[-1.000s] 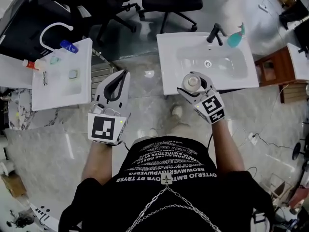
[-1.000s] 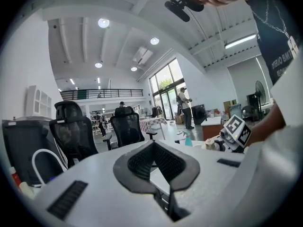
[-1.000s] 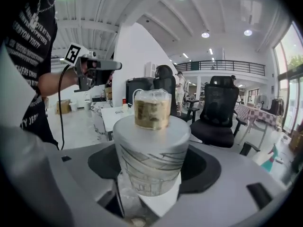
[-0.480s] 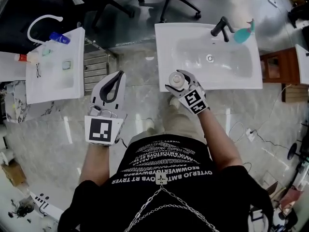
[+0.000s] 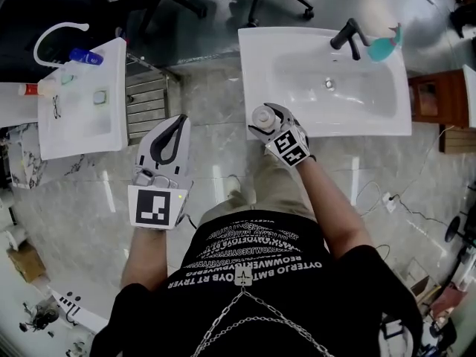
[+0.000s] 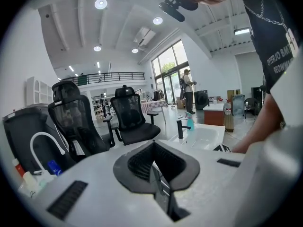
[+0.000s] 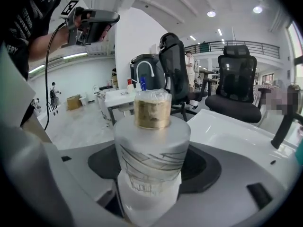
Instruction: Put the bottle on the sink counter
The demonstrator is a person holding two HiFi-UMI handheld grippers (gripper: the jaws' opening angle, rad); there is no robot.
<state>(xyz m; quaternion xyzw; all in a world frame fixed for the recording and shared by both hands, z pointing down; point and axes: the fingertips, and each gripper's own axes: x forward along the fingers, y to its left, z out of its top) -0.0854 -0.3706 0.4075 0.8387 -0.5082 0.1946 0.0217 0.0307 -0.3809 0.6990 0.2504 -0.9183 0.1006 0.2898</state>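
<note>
Bottle: frosted glass, gold neck under clear wrap, upright. Was gripped low on the body by right gripper, with jaws spread wide and pressed on both flanks. Was located at the near left corner of sink counter, overlapping its front rim as seen from above. Base was hidden, so contact with the counter top could not be told. Judged as brought to the spot but not yet set down. Left to do: lowering onto the flat rim, then release. Noted at the counter's far edge, well apart from the bottle: faucet, teal spray bottle. Left gripper: closed on itself, nothing between, held off to the left over the floor.
</note>
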